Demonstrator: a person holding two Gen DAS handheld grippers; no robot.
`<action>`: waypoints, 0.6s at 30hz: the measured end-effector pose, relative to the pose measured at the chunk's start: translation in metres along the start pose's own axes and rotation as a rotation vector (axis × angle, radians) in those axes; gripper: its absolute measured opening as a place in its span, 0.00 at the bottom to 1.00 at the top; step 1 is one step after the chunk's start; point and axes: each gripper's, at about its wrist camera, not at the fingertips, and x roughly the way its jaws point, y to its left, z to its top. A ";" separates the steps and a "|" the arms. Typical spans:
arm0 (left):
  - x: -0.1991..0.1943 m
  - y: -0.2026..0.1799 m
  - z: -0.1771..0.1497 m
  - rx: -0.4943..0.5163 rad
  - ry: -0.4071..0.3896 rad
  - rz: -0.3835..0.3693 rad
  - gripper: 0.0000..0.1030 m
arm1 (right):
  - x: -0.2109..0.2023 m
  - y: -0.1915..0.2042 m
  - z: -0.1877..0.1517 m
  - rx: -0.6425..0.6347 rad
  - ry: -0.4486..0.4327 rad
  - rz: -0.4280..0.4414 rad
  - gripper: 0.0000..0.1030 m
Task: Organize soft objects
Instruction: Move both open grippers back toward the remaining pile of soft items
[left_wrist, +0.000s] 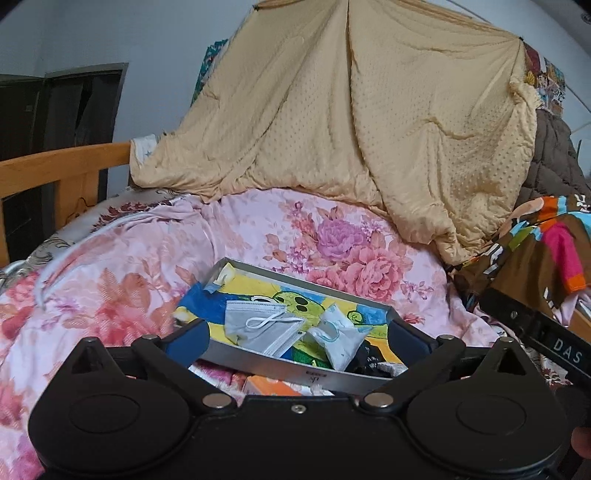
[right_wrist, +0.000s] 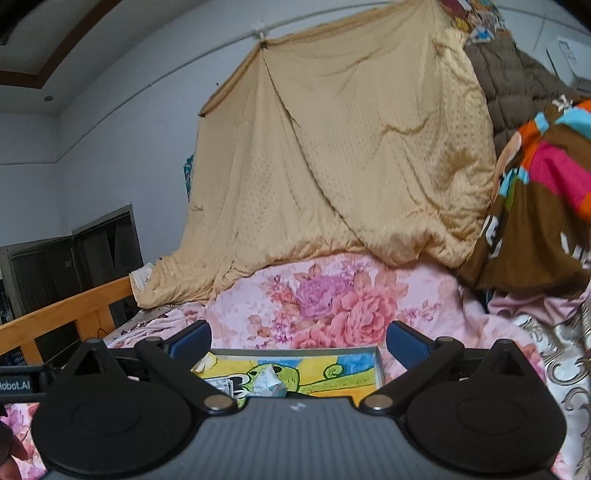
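"das" on black bar (left_wrist: 554, 341); "robot.ai" on black bar (right_wrist: 16, 386).

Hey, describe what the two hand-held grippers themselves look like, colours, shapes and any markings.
Both look alike. The left hand-held gripper has a black body with two round discs, black linkage arms joined by silver pins, and dark blue fingers. The right hand-held gripper matches, with a textured grey centre panel bearing a small white mark. A black bar beside it carries white lettering. No sleeves show.
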 end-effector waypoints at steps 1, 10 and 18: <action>-0.006 0.000 -0.001 0.000 -0.003 -0.003 0.99 | -0.006 0.002 -0.001 -0.005 -0.003 -0.001 1.00; -0.056 0.007 -0.019 0.024 -0.011 -0.023 0.99 | -0.053 0.026 -0.022 -0.075 0.014 -0.001 1.00; -0.081 0.024 -0.043 0.052 0.018 -0.041 0.99 | -0.091 0.034 -0.042 -0.072 0.050 -0.021 1.00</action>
